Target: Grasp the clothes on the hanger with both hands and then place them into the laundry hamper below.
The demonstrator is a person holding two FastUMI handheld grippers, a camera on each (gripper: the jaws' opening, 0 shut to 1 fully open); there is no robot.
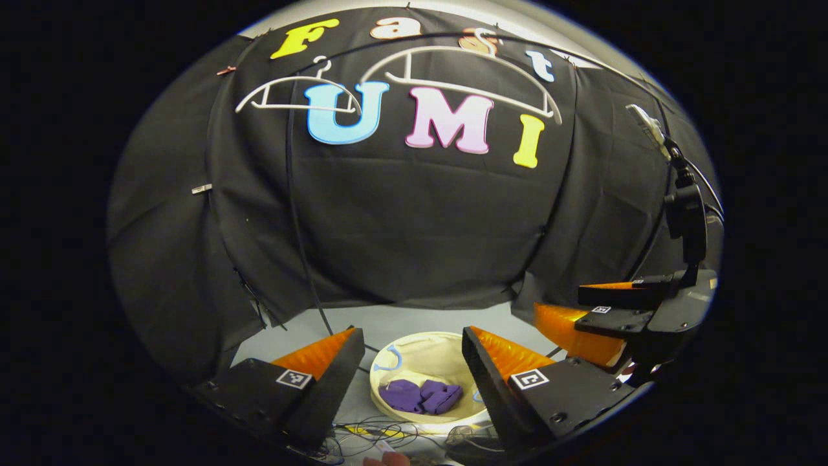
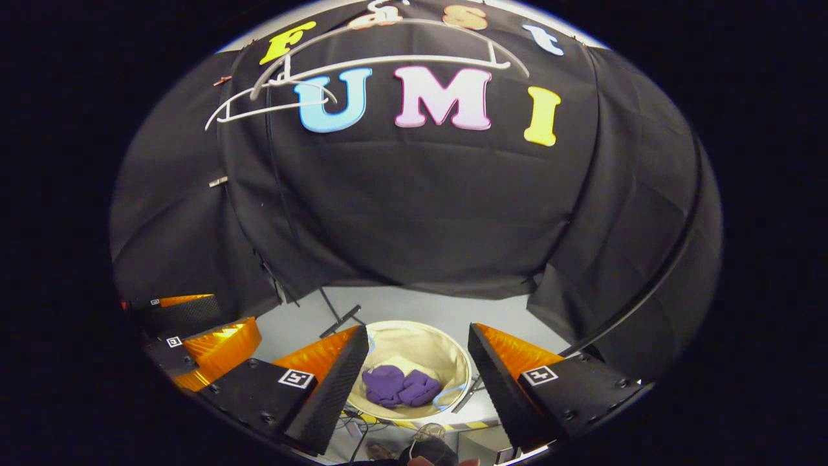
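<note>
A purple garment (image 1: 420, 396) lies crumpled in the bottom of the round cream laundry hamper (image 1: 446, 353) on the floor below. Two bare white hangers (image 1: 466, 71) hang high on a rail against the black cloth wall. My left gripper (image 1: 413, 340) hovers above the hamper, open, nothing between its fingers. In the right gripper view the same purple garment (image 2: 401, 386) rests inside the hamper (image 2: 453, 349), and my right gripper (image 2: 417, 336) stands open over it. The right gripper also appears at the right of the left gripper view (image 1: 585, 310), open.
Loose cables (image 1: 375, 430) lie on the floor in front of the hamper. A black camera mount on a pole (image 1: 686, 213) stands at the right. A dark stand leg (image 2: 343, 317) rests on the pale floor behind the hamper.
</note>
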